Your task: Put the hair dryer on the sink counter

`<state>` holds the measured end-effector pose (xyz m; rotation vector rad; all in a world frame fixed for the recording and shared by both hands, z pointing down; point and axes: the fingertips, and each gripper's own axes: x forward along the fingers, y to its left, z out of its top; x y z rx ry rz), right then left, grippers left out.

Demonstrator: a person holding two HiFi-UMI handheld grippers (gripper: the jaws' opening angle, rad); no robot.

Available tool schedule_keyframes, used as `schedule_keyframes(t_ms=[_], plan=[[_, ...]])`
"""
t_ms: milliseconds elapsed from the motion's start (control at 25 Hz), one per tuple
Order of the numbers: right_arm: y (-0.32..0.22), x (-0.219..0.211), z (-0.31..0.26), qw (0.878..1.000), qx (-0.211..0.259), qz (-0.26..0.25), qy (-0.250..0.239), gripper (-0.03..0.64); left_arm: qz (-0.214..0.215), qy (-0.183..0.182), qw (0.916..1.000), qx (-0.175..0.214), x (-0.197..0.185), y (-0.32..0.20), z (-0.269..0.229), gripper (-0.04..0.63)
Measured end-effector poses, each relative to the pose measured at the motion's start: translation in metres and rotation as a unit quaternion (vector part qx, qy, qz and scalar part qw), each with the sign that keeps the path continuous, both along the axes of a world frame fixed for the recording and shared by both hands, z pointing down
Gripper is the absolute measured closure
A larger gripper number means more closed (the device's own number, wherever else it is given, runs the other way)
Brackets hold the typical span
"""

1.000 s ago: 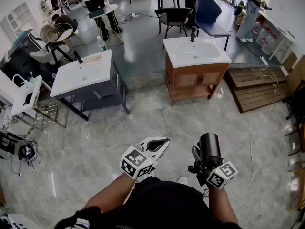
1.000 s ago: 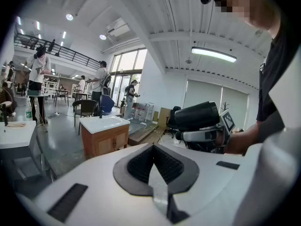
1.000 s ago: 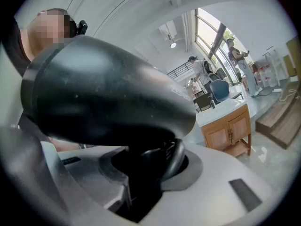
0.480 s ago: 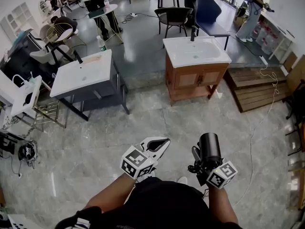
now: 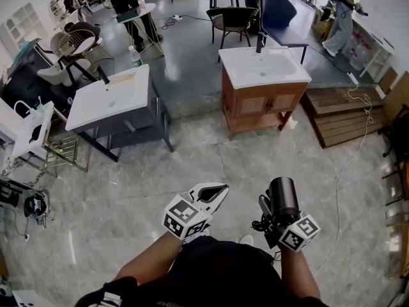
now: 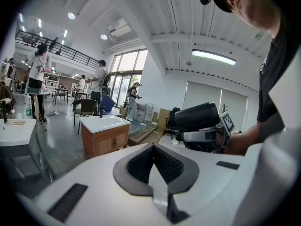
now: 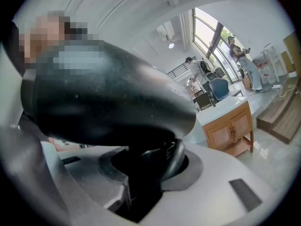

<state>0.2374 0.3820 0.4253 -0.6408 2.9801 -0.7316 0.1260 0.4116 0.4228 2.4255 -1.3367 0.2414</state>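
Note:
My right gripper [image 5: 271,220] is shut on the handle of a black hair dryer [image 5: 282,197], low in the head view close to the person's body. The dryer's barrel [image 7: 108,98] fills most of the right gripper view, and its handle sits between the jaws of that gripper [image 7: 153,175]. My left gripper [image 5: 216,190] is beside it to the left, shut and with nothing in it [image 6: 154,149]. A wooden vanity with a white sink counter [image 5: 238,77] stands across the floor ahead. A grey vanity with a white sink counter [image 5: 96,110] stands to its left.
A wooden pallet platform [image 5: 345,117] lies right of the wooden vanity, with a white cable [image 5: 358,149] trailing over the floor. A small white sink unit [image 5: 29,130] is at far left. Chairs [image 5: 233,21], tables and several people are at the back.

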Motion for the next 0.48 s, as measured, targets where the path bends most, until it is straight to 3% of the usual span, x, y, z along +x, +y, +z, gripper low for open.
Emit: schedule_keyframes(t_ms=[480], plan=[[0.002, -0.056, 0.007, 0.998, -0.017, 0.052, -0.011, 0.491, 0.016, -0.004, 0.9997, -0.017, -0.077, 0.006, 0.017, 0.595]])
